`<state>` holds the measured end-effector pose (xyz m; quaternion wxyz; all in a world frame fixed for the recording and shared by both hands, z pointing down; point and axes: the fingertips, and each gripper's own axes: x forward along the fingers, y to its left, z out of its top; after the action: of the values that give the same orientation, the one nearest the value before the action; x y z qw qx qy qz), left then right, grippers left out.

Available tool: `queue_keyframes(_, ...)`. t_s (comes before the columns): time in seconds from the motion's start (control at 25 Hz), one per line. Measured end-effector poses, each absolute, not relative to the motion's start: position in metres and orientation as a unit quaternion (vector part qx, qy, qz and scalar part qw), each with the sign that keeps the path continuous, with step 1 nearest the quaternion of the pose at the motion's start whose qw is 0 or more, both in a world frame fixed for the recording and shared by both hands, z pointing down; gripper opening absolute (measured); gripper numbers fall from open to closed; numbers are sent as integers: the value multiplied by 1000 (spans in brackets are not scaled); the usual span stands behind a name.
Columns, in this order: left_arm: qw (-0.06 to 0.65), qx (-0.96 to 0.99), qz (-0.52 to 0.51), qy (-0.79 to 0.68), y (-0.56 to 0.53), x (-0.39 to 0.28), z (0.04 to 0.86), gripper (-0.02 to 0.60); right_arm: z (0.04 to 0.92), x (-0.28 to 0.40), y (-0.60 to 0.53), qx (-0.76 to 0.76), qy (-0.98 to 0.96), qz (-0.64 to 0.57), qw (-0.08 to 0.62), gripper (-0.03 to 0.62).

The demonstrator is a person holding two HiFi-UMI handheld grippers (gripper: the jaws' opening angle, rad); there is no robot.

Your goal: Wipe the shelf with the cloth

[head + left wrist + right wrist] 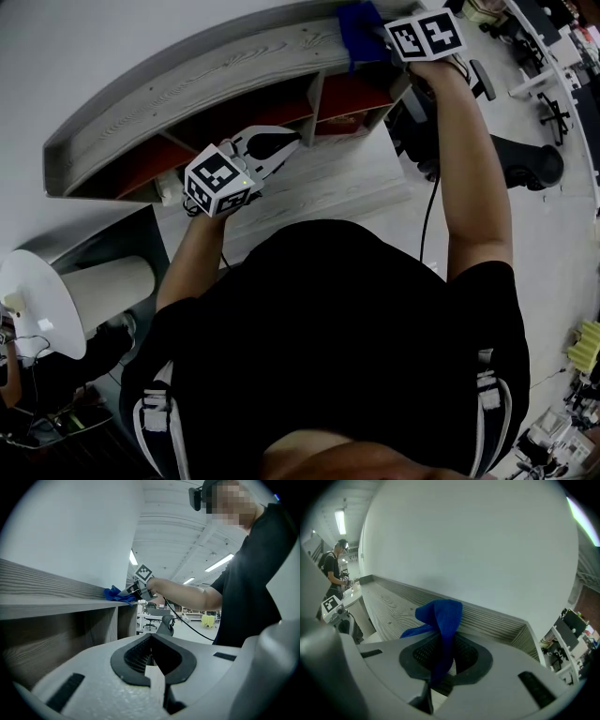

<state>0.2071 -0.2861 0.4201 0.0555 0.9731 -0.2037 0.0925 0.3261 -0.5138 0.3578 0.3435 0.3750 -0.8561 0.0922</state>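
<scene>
Mid-wipe with right gripper [440, 681] clamped on crumpled blue cloth [440, 616] against grey wood-grain shelf [389, 611] just ahead, left gripper [154, 677] closed and empty; next probably calls for sweeping sideways.

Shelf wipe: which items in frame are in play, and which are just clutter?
In play: blue cloth, grey wood-grain shelf, right tongs shut on the cloth.
Just around: left tongs, shut and empty; white cylinder; yellow block.
</scene>
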Motion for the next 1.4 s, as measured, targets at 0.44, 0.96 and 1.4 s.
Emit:
queue_keyframes(0.44, 57, 974, 94, -197, -292, 219, 423, 17, 358, 356, -523, 398, -848, 102, 334, 54)
queue_keyframes(0.96, 59, 976, 94, -187, -292, 228, 422, 17, 353, 370, -524, 412, -845, 106, 324, 54)
queue_keyframes(1.4, 60, 975, 94, -192, -291, 218, 425, 17, 355, 368, -526, 423, -832, 78, 351, 54)
